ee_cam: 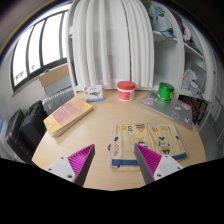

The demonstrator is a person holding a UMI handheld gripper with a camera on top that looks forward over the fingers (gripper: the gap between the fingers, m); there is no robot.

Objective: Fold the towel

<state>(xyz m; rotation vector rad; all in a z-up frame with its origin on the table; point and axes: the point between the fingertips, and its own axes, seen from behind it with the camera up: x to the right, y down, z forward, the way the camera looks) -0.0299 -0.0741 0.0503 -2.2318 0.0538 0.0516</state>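
Open claw above a round wooden table, patterned towel just ahead

The gripper point(112, 160) is spread wide and holds nothing — its magenta pads point(75, 158) flare apart. The towel point(142, 142) lies flat just beyond and between the fingers, toward one o'clock: a soft rectangle, cream with blue edging (printed with small figures). On the pale, smooth table point(100, 125), a red tub point(125, 90) at twelve o'clock, a green cup point(165, 91) at one — a flat pinkish book point(68, 114) at ten.

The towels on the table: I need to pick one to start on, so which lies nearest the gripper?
The patterned towel just ahead of the open gripper; the pinkish towel lies farther off, beyond the left finger, toward the window.
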